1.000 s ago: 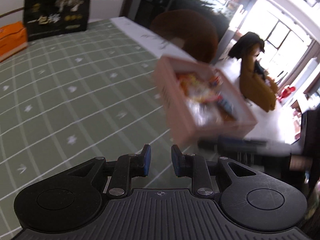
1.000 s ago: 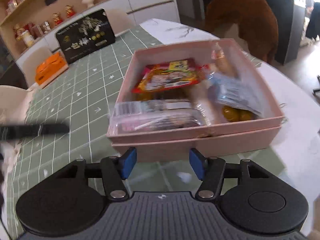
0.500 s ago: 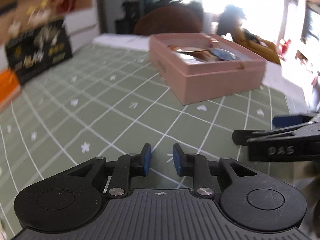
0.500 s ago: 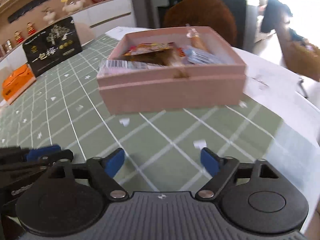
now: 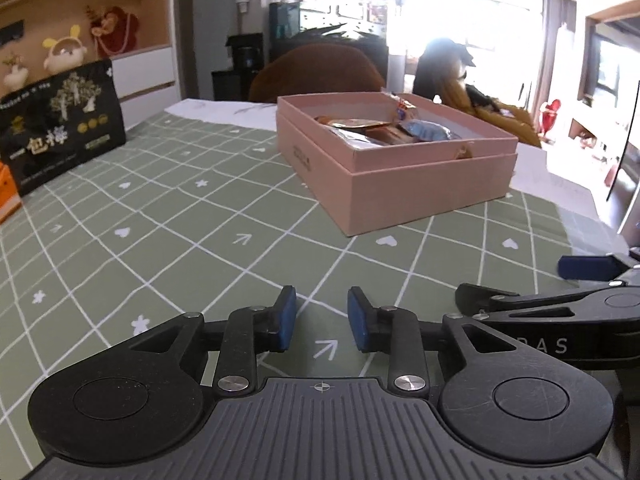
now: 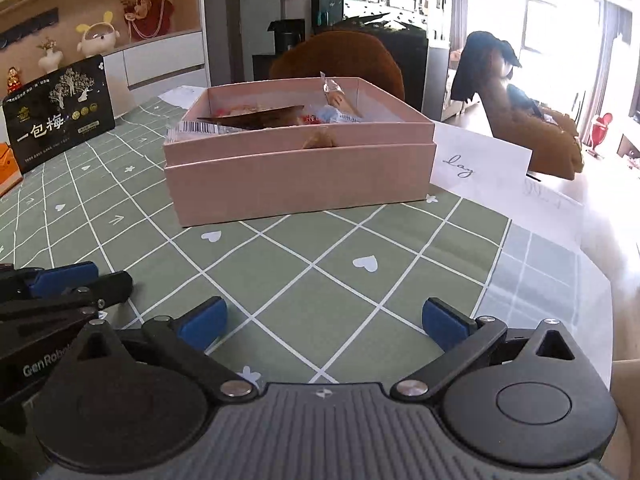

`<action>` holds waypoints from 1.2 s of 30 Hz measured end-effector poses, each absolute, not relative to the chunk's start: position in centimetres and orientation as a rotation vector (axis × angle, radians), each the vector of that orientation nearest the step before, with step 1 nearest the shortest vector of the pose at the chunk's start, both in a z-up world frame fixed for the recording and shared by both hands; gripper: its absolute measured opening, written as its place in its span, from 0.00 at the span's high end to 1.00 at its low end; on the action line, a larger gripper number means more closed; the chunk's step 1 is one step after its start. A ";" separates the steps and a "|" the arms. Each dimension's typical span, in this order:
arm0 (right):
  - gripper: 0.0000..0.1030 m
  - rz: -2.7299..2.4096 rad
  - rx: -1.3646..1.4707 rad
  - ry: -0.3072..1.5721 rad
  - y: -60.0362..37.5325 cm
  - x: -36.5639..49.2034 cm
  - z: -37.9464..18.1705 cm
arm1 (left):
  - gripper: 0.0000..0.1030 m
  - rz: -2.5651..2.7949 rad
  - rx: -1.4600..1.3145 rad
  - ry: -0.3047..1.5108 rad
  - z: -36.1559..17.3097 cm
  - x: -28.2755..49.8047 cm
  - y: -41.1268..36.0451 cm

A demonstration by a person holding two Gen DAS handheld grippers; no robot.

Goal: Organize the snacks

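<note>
My right gripper (image 6: pixel 323 322) has its jaws opening wide, with nothing between them but the green checked tablecloth (image 6: pixel 320 264) just below. My left gripper (image 5: pixel 322 320) sits close beside it, its pads a narrow gap apart and likewise pinching nothing. Each claw shows at the edge of the other's view, so the two hang side by side, low over the cloth.

Straight ahead of both claws, well apart from the fingertips, stands the pink box (image 6: pixel 296 176), flat on the cloth with its tray nested in the deeper base. The snacks (image 6: pixel 256 118) lie loose inside it: a dark packet, a barcoded wrapper at the near left rim, a twisted sweet poking up. Beyond it to the right lies a white card (image 6: pixel 476 160); far left leans a black pouch (image 6: pixel 60 112).

The sorting looks finished, or paused, I judge. If more is to be done, I should come in from above the rim, not across the near wall, and take one wrapper by its free edge so the rest stay put.

A second ago my right claw was half as spread and nearly touching the box front; my left saw the box tilted and blurred in the air. Now both have backed off and dropped low, and the box rests level.
</note>
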State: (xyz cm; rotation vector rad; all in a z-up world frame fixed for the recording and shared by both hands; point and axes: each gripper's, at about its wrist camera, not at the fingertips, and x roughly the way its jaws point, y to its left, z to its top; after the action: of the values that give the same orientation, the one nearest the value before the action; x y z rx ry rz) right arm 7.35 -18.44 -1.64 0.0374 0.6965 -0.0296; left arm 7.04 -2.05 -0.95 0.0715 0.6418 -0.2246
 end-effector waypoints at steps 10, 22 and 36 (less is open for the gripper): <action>0.00 -0.025 0.037 0.694 -18.3 6.7 -1.2 | 0.70 -0.232 0.089 0.640 -1.1 6.5 -2.4; 0.00 -0.026 0.037 0.694 -18.3 6.7 -1.2 | 0.70 -0.237 0.078 0.641 -1.0 6.5 -2.2; 0.00 -0.026 0.037 0.695 -18.3 6.7 -1.2 | 0.70 -0.237 0.078 0.641 -1.0 6.5 -2.2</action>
State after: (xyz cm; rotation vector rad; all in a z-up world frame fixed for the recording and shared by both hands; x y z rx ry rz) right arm 6.71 -18.27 -1.18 0.0371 0.6946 -0.0262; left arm 6.49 -2.18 -1.03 0.0784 0.6410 -0.2370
